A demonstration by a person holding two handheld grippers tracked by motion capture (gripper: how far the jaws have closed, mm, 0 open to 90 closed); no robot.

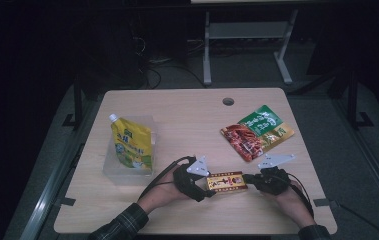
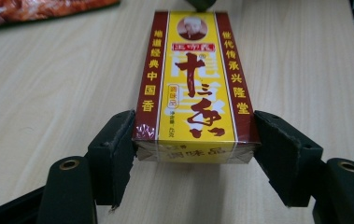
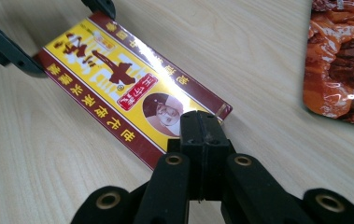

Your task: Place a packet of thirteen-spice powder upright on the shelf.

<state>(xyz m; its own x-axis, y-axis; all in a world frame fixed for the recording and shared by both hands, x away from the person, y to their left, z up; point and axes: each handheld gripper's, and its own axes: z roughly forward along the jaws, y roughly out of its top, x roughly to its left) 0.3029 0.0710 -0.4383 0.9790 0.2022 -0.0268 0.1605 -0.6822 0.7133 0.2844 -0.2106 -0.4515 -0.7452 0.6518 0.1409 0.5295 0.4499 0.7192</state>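
A long red-and-yellow box [image 1: 226, 182] printed with Chinese characters lies flat on the wooden table, between the two hands. My left gripper [image 1: 209, 187] holds the box's near end [image 2: 195, 88], and both pads of my left gripper [image 2: 193, 144] press on the long sides. At the opposite end, my right gripper [image 1: 249, 178] has its jaws pressed together. In the right gripper view the box [image 3: 118, 88] runs away to the upper left, and my right gripper [image 3: 204, 128] sits against its short end. Whether a thin flap is pinched there I cannot tell.
A yellow spouted pouch [image 1: 133, 145] stands in a clear container [image 1: 114, 172] at the left. A red-and-green snack packet [image 1: 257, 132] lies at the right rear and shows as a red packet [image 3: 338, 60] close to my right gripper. A cable hole [image 1: 228, 101] sits near the far edge.
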